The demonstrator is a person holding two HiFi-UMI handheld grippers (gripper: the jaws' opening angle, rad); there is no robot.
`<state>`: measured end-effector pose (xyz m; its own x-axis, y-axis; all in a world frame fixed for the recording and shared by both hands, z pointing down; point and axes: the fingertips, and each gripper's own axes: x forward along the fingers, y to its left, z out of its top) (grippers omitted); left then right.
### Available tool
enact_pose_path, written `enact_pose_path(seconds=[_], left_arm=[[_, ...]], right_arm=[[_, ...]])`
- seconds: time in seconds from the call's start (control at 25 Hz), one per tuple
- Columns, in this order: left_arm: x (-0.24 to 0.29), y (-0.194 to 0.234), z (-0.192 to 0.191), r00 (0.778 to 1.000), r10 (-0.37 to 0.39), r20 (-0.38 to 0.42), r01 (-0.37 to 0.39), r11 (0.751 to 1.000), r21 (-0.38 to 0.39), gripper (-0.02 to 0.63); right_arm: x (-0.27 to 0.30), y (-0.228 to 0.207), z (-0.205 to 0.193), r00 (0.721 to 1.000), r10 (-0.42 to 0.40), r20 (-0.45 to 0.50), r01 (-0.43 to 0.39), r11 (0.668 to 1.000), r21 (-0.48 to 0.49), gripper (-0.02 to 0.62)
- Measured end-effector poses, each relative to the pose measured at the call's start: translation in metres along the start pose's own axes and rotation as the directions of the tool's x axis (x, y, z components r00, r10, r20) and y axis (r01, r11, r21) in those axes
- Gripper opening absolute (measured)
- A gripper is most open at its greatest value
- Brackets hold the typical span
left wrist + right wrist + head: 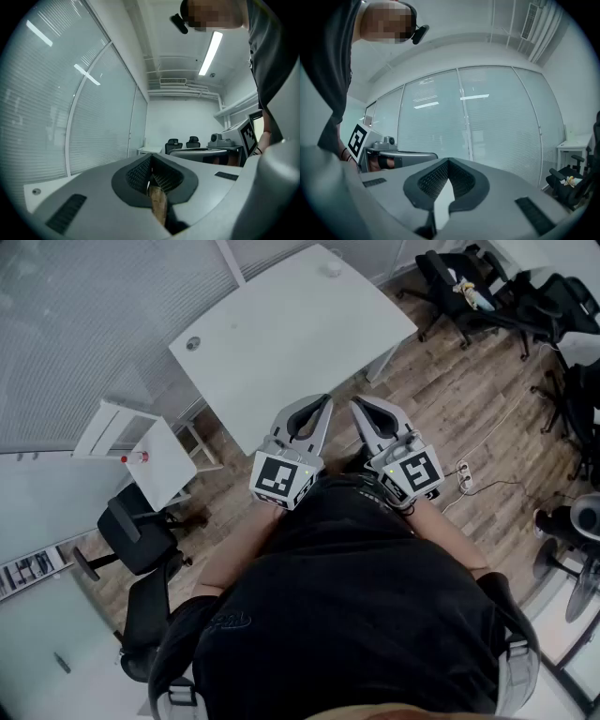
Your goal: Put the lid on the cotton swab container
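Task not yet begun: left gripper (320, 403) and right gripper (360, 403) are held level short of the tabletop (281, 343), fingers (137, 176) closed together on nothing.

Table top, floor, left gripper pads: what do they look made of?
Table: white, smooth, low sheen; likely laminate or painted board. Floor: brown planks with visible grain; wood or wood-look laminate. Left gripper pads: black with a fine grid texture, probably rubber or soft plastic. Its shell looks like smooth grey plastic.
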<state>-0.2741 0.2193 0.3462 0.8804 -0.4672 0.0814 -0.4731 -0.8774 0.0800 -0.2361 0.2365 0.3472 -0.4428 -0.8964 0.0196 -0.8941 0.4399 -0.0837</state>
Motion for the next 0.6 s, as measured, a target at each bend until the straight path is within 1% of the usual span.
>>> enact_pose_path(seconds=[0.28, 0.6], left_arm=[[0.005, 0.003, 0.0, 1.0, -0.001, 0.002, 0.001, 1.0, -0.006, 0.015], [0.017, 0.011, -0.005, 1.0, 0.016, -0.024, -0.017, 1.0, -0.015, 0.016]], right_arm=[[0.004, -0.006, -0.001, 1.0, -0.005, -0.003, 0.005, 1.0, 0.002, 0.021], [0.009, -0.019, -0.002, 1.0, -0.018, -0.002, 0.018, 1.0, 0.012, 0.021]])
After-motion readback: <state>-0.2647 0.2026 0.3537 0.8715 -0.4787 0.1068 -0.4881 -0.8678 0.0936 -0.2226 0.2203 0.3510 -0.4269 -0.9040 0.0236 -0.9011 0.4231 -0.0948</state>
